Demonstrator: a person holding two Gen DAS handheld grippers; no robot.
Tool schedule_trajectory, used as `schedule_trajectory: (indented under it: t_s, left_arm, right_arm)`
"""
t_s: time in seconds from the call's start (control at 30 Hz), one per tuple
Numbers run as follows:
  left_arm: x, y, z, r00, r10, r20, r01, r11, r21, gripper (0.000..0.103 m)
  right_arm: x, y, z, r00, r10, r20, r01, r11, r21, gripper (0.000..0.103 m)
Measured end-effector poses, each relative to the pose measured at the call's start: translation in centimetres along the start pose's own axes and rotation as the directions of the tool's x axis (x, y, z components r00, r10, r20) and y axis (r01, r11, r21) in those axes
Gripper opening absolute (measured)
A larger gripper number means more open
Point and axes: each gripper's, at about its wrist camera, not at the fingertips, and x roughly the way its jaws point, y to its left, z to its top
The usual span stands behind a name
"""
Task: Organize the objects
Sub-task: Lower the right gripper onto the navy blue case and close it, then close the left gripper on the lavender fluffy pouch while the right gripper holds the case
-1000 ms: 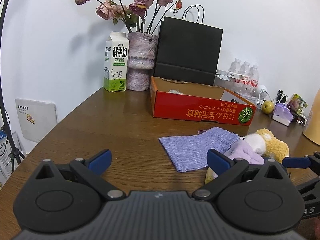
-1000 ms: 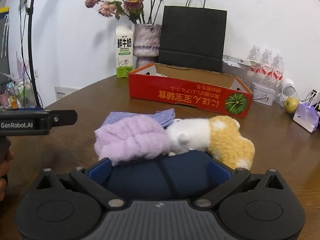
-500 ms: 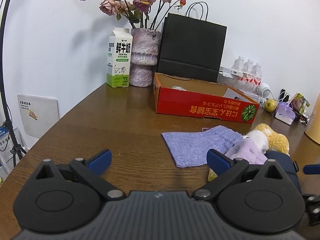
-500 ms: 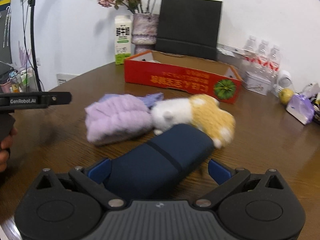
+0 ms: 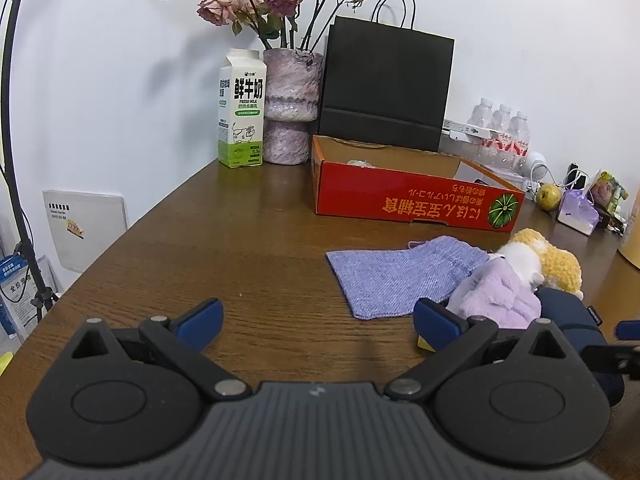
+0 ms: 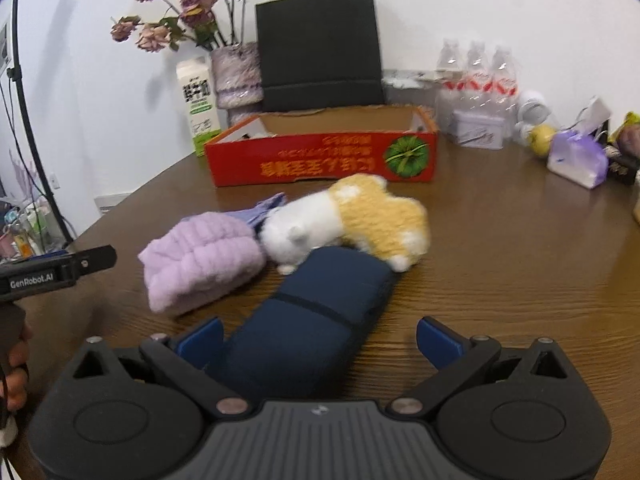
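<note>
Right gripper (image 6: 318, 338) spread wide, left pad touching navy pouch (image 6: 312, 320), apparently ungripped (view blurred). Pouch abuts plush toy (image 6: 352, 220) at 12 o'clock. Risk: closing off-centre skews pouch, shoves toy. Left gripper (image 5: 316, 318) wide, empty.

navy case (image 6: 320, 320) lying flat on bench | touching white-and-yellow plush toy (image 6: 352, 220) | purple fluffy cloth (image 6: 204, 260) beside it
</note>
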Motion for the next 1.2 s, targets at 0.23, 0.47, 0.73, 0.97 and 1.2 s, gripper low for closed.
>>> schedule_trajectory:
  t_s: [0.23, 0.47, 0.73, 0.97, 1.2]
  left_arm:
    - [0.3, 0.2, -0.1, 1.000, 0.006, -0.018, -0.007, 1.000, -0.011, 0.103]
    - [0.3, -0.1, -0.2, 1.000, 0.007, -0.023, -0.007, 1.000, -0.001, 0.103]
    - [-1.2, -3.1, -0.4, 0.998, -0.056, 0.019, 0.055, 0.998, 0.042, 0.103]
    - [0.7, -8.6, 0.0, 0.989, -0.146, -0.027, 0.148, 0.971, 0.189, 0.103]
    - [4.4, -10.5, 0.9, 0.987, -0.123, -0.104, 0.141, 0.973, 0.183, 0.103]
  right_arm:
    - [3.1, 1.6, -0.2, 0.997, -0.036, -0.064, 0.031, 0.997, -0.066, 0.103]
    - [2.8, -0.5, -0.7, 0.997, -0.034, -0.076, 0.026, 0.994, -0.105, 0.103]
    - [3.5, -0.7, -0.4, 0.998, -0.028, -0.063, 0.020, 0.993, -0.120, 0.103]
    - [3.5, -0.8, -0.4, 0.998, -0.027, -0.061, 0.020, 0.993, -0.118, 0.103]
    - [3.5, -0.8, -0.3, 0.998, -0.033, -0.059, 0.026, 0.993, -0.114, 0.103]
